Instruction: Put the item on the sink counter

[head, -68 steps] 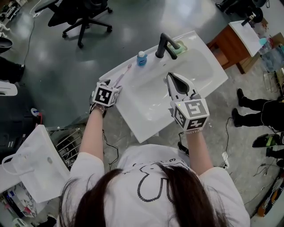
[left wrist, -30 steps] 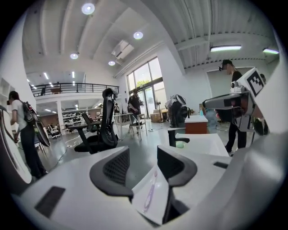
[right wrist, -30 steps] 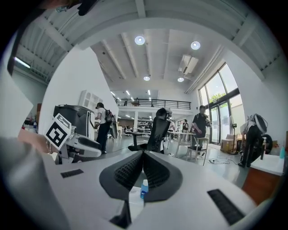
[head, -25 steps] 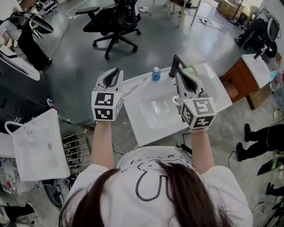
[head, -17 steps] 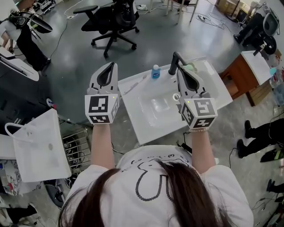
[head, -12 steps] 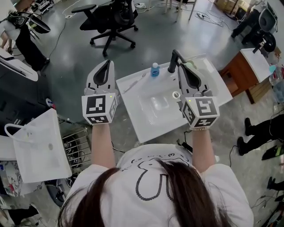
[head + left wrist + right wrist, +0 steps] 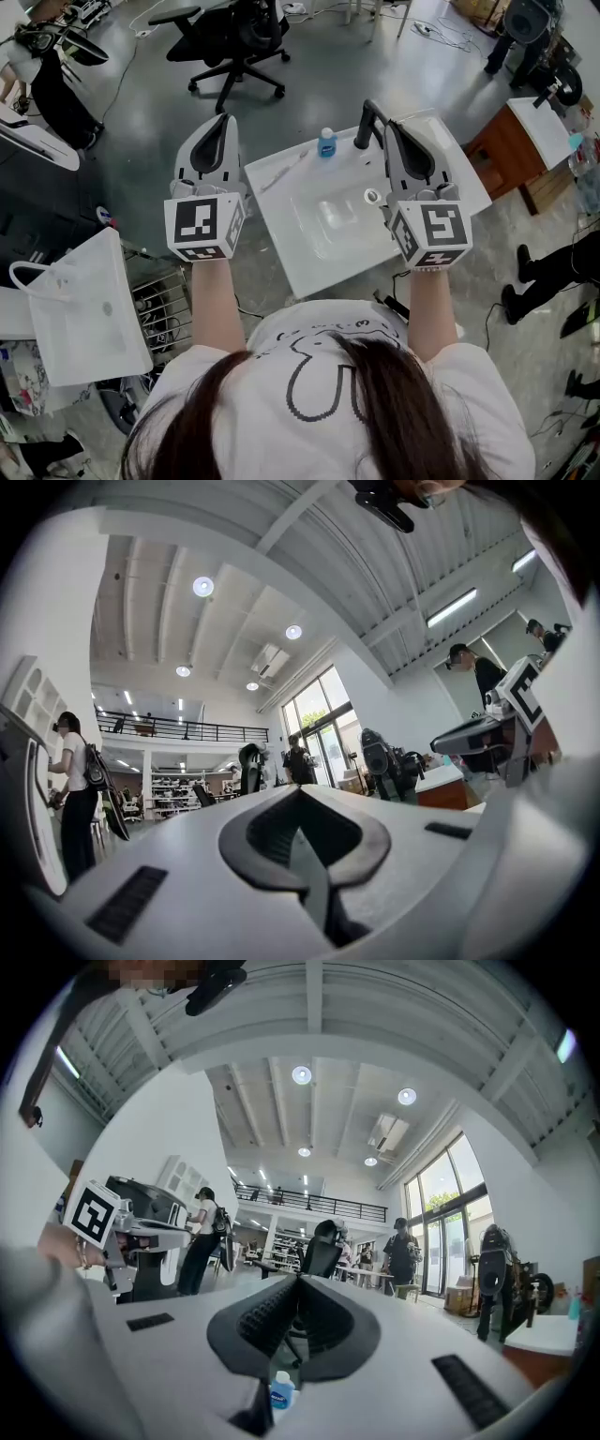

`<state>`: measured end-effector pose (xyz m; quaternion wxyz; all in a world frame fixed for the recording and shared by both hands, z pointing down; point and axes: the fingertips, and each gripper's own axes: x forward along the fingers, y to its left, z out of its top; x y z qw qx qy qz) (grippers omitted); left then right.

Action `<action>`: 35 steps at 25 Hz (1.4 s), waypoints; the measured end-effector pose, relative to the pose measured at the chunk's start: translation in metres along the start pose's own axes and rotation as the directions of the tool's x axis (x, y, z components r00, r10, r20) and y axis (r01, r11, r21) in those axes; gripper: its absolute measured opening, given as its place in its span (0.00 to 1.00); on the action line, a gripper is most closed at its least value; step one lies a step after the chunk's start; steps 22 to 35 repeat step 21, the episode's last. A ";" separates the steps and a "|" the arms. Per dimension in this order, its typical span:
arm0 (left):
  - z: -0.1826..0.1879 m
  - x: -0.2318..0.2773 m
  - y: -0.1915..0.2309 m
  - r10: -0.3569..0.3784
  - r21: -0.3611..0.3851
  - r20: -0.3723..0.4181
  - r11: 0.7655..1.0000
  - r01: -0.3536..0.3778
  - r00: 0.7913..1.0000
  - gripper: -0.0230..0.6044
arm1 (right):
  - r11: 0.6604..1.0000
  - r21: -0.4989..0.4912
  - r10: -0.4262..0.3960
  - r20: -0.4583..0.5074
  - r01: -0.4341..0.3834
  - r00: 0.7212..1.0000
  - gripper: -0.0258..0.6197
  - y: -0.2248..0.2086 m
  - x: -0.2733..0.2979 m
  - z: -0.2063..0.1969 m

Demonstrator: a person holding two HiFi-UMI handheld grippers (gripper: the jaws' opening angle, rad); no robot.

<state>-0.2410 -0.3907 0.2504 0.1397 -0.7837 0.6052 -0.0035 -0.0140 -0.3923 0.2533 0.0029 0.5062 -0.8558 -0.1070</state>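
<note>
A white sink counter stands below me in the head view. On its left rim lies a toothbrush, and a small blue-capped bottle stands beside the black faucet. My left gripper is raised over the floor left of the counter, shut and holding nothing. Its jaws point up into the hall in the left gripper view. My right gripper hangs over the basin's right side, jaws together and empty. The bottle shows low through them.
A black office chair stands beyond the counter. A white bag and a wire basket sit at the left. A wooden cabinet is at the right. People stand about the hall.
The left gripper has left the toothbrush on the counter's rim, lifted away to the left and closed its jaws. Both grippers now stand higher, pointing upward.
</note>
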 end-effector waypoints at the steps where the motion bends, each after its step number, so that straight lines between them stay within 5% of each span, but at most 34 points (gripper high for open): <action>1: 0.001 0.000 0.000 -0.001 -0.002 0.004 1.000 0.001 1.000 0.05 | 1.000 0.001 -0.002 0.000 0.002 1.000 0.08 -0.001 0.000 0.000; 35: 0.019 -0.005 -0.002 0.000 0.029 0.033 1.000 -0.001 0.999 0.05 | 1.000 -0.011 0.004 0.015 -0.004 1.000 0.09 0.002 -0.003 0.009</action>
